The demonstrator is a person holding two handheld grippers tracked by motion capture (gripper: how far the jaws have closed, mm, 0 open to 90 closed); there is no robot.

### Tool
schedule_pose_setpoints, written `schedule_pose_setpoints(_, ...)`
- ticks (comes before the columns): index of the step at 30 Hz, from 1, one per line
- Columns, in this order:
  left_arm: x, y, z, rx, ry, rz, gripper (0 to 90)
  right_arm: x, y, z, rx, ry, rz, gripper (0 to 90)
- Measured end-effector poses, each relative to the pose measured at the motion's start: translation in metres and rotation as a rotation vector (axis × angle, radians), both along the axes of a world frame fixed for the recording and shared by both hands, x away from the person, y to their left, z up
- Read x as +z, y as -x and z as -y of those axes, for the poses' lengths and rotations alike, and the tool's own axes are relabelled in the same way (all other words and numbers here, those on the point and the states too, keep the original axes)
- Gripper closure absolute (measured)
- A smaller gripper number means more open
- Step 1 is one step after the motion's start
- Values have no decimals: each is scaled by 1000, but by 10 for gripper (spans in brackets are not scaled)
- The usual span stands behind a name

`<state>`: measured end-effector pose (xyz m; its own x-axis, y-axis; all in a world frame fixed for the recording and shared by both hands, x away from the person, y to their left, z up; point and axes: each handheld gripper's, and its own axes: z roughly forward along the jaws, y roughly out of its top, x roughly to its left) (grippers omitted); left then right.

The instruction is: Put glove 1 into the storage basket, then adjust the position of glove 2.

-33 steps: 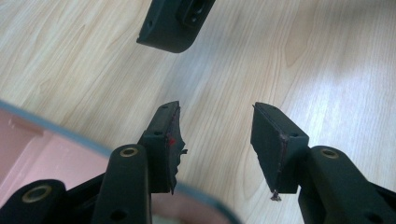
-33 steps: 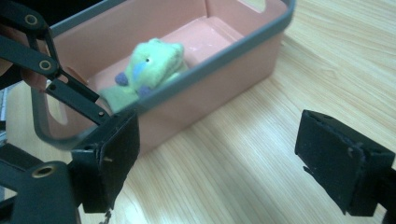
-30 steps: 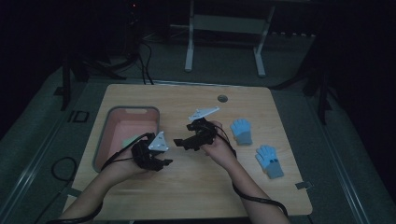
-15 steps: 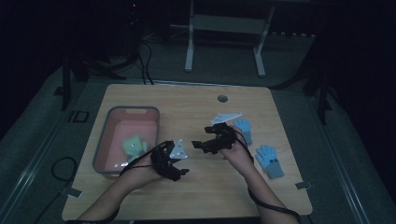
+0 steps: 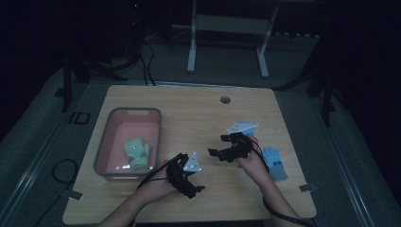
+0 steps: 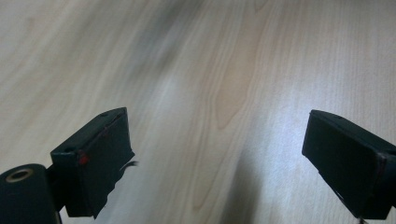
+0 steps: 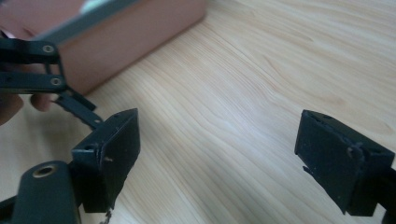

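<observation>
Watching the left gripper (image 5: 189, 182) sink toward the near edge of the wooden table (image 5: 189, 106), we note its jaws have just been opening and now stand spread wide with nothing but bare wood between them in the left gripper view. A second ago that gripper hung right at the pink bin (image 5: 127, 137); now it sits clear of the bin's right wall, and a green glove (image 5: 136, 152) lies inside, towards the bin's near end. We take that as one glove dropped off. Over on the right, the right gripper (image 5: 222, 145) has slid away from the table's middle towards the right side; its jaws are also spread, empty, pointing leftward across the table, with the bin's side showing far off in the right gripper view. Just beyond the right hand (image 5: 253, 161) lies a blue glove (image 5: 275, 163) on the table, partly hidden by the wrist, so we can't tell whether a second blue glove, seen there earlier, sits under the hand or gripper plate. Our read: sorting continues, the green one is done, the blue glove at the right edge is next, and that hand must turn round to reach it.
</observation>
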<state>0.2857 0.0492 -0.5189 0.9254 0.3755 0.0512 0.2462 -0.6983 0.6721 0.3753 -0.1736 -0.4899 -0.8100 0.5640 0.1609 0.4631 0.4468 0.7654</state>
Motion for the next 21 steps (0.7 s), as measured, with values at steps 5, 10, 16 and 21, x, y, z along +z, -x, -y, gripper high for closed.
schedule_pose_setpoints(5, -16, 5, -1, 18, 18, 10, 85, -10, 2, 16, -31, -11, -23, 134)
schedule_pose_setpoints(10, -25, 11, -6, 56, 58, 18, 85, -19, 6, 31, -90, -30, -34, 130)
schedule_pose_setpoints(16, -29, 23, -14, 99, 77, 83, 85, -22, 7, 53, -142, 89, 42, 339)
schedule_pose_setpoints(21, -29, 28, -21, 131, 112, 92, 85, -24, -1, 72, -199, 117, 36, 554)
